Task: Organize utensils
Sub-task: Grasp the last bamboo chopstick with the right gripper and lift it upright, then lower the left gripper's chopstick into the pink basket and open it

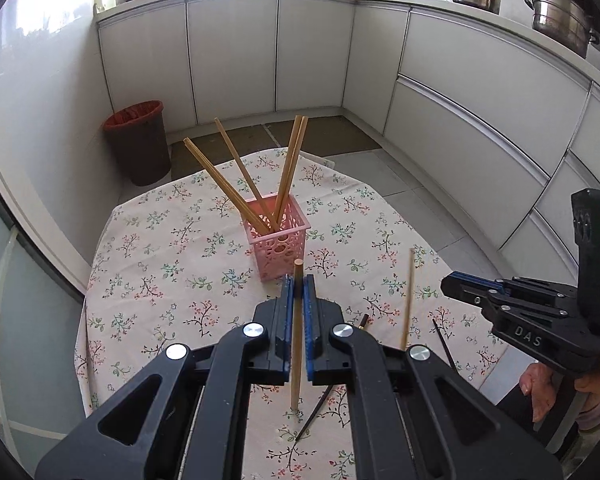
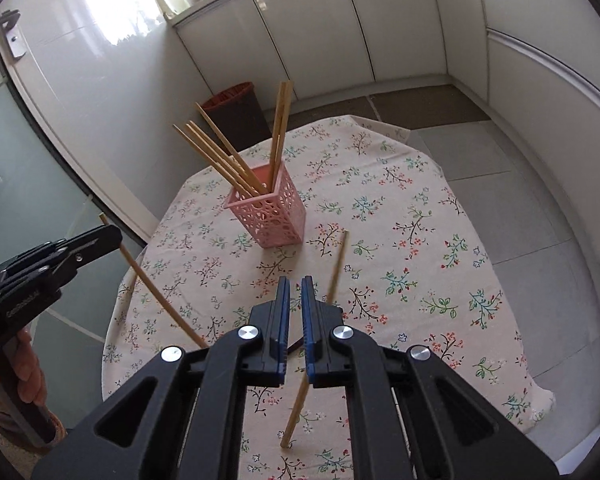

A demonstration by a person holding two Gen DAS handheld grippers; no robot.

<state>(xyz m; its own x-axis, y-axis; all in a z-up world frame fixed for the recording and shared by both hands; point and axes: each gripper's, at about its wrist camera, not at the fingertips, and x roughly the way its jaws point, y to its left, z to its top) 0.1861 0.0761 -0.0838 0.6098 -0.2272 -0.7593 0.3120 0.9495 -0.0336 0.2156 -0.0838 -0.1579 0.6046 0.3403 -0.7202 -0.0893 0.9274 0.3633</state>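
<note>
In the left wrist view, the left hand-held gripper [image 1: 299,282] is clenched on a wooden chopstick [image 1: 296,360]. The blue pads pinch it near its upper third, and the long lower part hangs toward the counter [image 1: 160,260]. The pink basket [image 1: 280,248] stands just ahead with several chopsticks leaning in it. A loose chopstick [image 1: 408,300] and two dark chopsticks [image 1: 446,346] lie on the flowered cloth. The right hand-held gripper [image 1: 450,282] is at the right edge, and I see nothing in it from here. In the right wrist view, the right hand-held gripper [image 2: 296,284] has its jaws drawn together. The loose chopstick [image 2: 296,412] passes under it, and I judge it is not held. The left hand-held gripper [image 2: 114,236] carries its wooden chopstick [image 2: 160,296] slanted, to the left of the pink basket [image 2: 268,216]. A chopstick is light, stiff and smooth, so I think it can swing or slip in a flat pinch. It is better to hold one near the middle or the thick end. The basket looks light too and may tip if it is pushed.
</note>
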